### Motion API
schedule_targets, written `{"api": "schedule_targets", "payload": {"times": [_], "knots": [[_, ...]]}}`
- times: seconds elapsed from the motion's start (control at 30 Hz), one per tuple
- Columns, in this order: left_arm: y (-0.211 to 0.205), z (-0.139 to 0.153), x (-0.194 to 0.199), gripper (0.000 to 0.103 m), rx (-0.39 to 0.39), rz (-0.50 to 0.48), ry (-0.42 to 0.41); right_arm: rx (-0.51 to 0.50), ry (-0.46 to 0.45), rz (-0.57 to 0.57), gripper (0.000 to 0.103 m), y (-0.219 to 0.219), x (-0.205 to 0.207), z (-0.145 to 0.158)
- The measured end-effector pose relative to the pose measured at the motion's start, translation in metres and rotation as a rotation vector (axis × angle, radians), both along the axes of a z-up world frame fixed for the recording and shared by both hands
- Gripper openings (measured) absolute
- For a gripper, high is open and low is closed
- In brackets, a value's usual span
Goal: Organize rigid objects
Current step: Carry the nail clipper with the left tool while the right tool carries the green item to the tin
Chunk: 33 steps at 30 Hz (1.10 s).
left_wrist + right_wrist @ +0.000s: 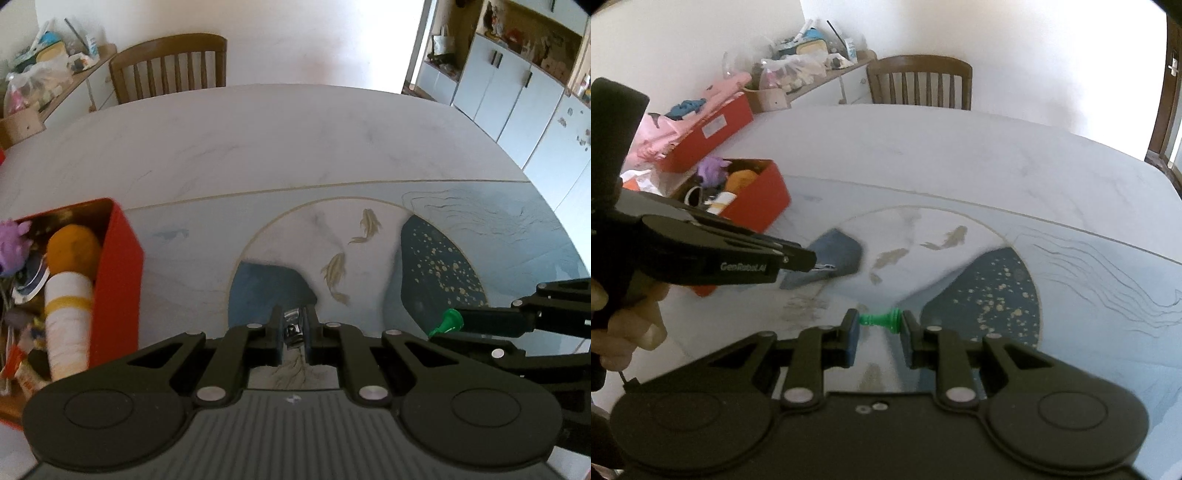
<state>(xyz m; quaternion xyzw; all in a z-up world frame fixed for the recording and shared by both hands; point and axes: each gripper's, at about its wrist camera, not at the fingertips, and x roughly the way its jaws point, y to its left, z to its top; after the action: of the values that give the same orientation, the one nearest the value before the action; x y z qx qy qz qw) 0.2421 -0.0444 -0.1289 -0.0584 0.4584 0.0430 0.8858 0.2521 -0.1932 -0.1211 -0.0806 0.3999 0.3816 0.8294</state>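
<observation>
My left gripper (293,317) is shut on a small shiny metal nail clipper (293,330), held above the painted table (258,147). In the right wrist view the left gripper (812,260) reaches in from the left, the clipper (826,266) poking out of its tip. My right gripper (879,319) is shut on a green pawn-shaped plastic piece (882,318), lying crosswise between the pads. The green piece (448,320) also shows at the right of the left wrist view. An open red box (122,266) at the left holds a white and yellow bottle (68,317), an orange ball and a purple toy.
The red box (768,201) sits near the table's left side, with a second red box (713,123) and pink cloth behind it. A wooden chair (170,66) stands at the far edge. A cluttered sideboard (812,48) lines the wall. A person's hand (624,321) holds the left gripper.
</observation>
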Motion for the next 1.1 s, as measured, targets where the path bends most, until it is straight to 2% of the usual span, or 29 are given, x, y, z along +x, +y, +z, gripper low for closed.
{"api": "schedule_targets", "payload": {"times": [0.3, 0.73, 1.1], "knots": [[0.025, 0.028, -0.025, 0.01, -0.036, 0.015, -0.036, 0.033, -0.012, 0.006, 0.023, 0.018, -0.021, 0.024], [0.071, 0.076, -0.063, 0.01, -0.005, 0.022, -0.164, 0.074, -0.073, 0.062, 0.023, 0.076, -0.041, 0.06], [0.133, 0.081, -0.086, 0.01, 0.007, 0.064, -0.185, 0.061, -0.109, 0.122, 0.023, 0.147, -0.054, 0.069]]}}
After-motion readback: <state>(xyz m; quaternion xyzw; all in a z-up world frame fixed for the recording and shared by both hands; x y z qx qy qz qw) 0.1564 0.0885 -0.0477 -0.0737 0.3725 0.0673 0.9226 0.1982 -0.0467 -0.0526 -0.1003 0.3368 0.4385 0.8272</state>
